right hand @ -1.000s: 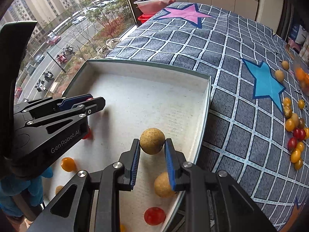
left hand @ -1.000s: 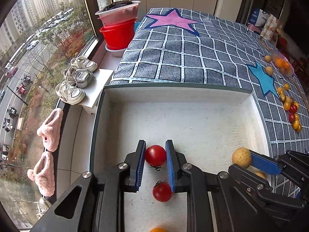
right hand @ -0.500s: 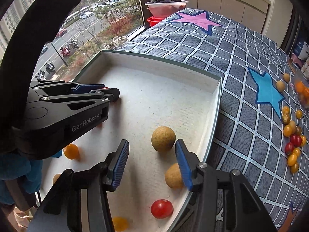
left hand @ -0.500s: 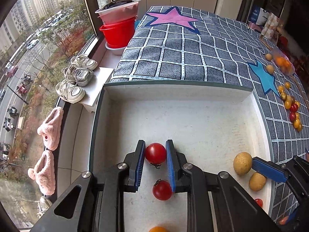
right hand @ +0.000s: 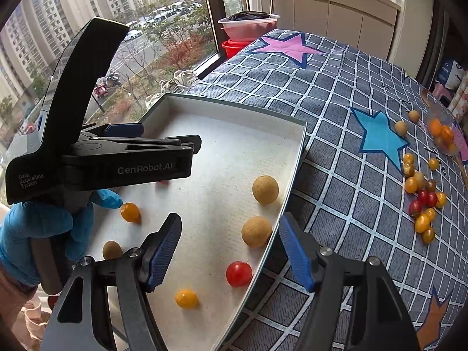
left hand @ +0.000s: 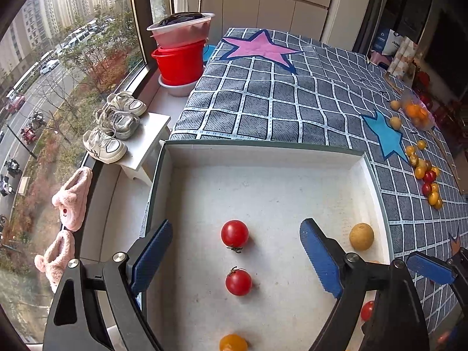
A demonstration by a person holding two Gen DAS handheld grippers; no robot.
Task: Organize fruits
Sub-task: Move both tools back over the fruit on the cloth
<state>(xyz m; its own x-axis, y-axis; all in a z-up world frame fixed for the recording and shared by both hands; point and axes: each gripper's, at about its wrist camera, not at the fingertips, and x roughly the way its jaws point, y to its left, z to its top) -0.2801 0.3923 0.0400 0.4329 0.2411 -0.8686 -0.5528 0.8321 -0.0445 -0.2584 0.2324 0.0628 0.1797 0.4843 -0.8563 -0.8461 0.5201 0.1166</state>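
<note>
A white tray [left hand: 263, 153] with a green rim holds sorted fruit. My left gripper [left hand: 235, 259] is open and empty above two red tomatoes [left hand: 234, 233] [left hand: 238, 282] lying on the tray floor. My right gripper [right hand: 229, 251] is open and empty over the tray's right rim [right hand: 288, 181]. Two tan round fruits [right hand: 265, 189] [right hand: 256, 235] lie just inside that rim, with a red tomato [right hand: 238, 273] and yellow tomatoes [right hand: 186, 298] [right hand: 130, 212] nearby. The left gripper's body [right hand: 128, 161] shows in the right wrist view.
A pile of loose red and yellow tomatoes [right hand: 421, 201] and tan fruits [right hand: 401, 127] lies on the checked cloth [right hand: 336, 111] to the right. A bag of orange fruit [right hand: 441, 134] sits beyond. Buckets [left hand: 178, 61] and shoes [left hand: 114, 128] stand by the window on the left.
My left gripper opened and released the red tomato onto the tray. My right gripper opened, dropped the tan fruit by the rim, and pulled back.
</note>
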